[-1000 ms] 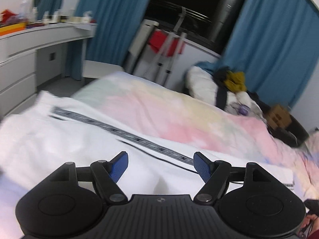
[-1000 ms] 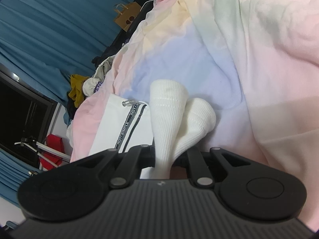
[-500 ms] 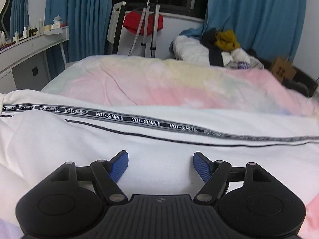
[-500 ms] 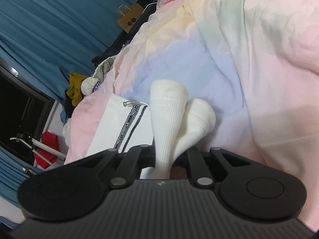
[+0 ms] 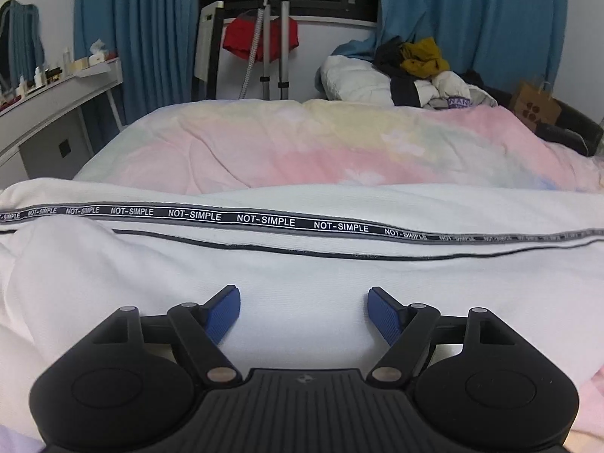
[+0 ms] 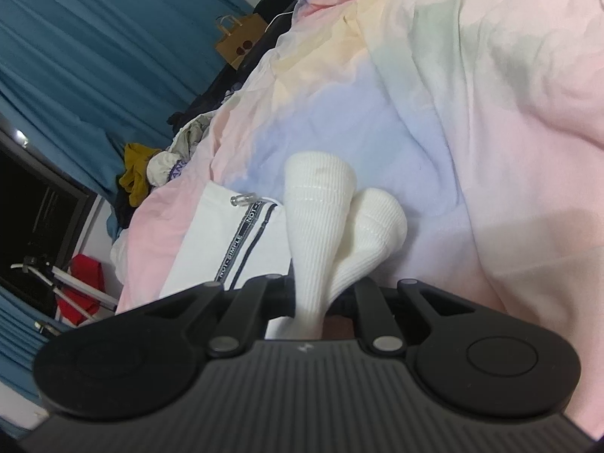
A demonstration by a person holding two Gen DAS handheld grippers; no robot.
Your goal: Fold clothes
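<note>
White trousers (image 5: 302,279) with a black "NOT-SIMPLE" side stripe (image 5: 264,221) lie stretched across the pastel duvet (image 5: 302,143) in the left wrist view. My left gripper (image 5: 304,313) is open, its blue pads just above the white cloth and holding nothing. In the right wrist view my right gripper (image 6: 321,298) is shut on the trousers' ribbed white cuffs (image 6: 321,211), which stick up between the fingers. The rest of the trousers (image 6: 226,241) with a clear-tipped drawstring (image 6: 241,200) trails to the left.
A pile of clothes and a pillow (image 5: 407,75) sits at the far end of the bed. A red garment on a metal stand (image 5: 260,37) is by the window. A white desk (image 5: 56,109) runs along the left. A paper bag (image 5: 534,104) stands at the right.
The left wrist view has swung and levelled, so the striped trousers now lie straight across it. The right gripper has kept its hold on the cuffs and barely moved.
</note>
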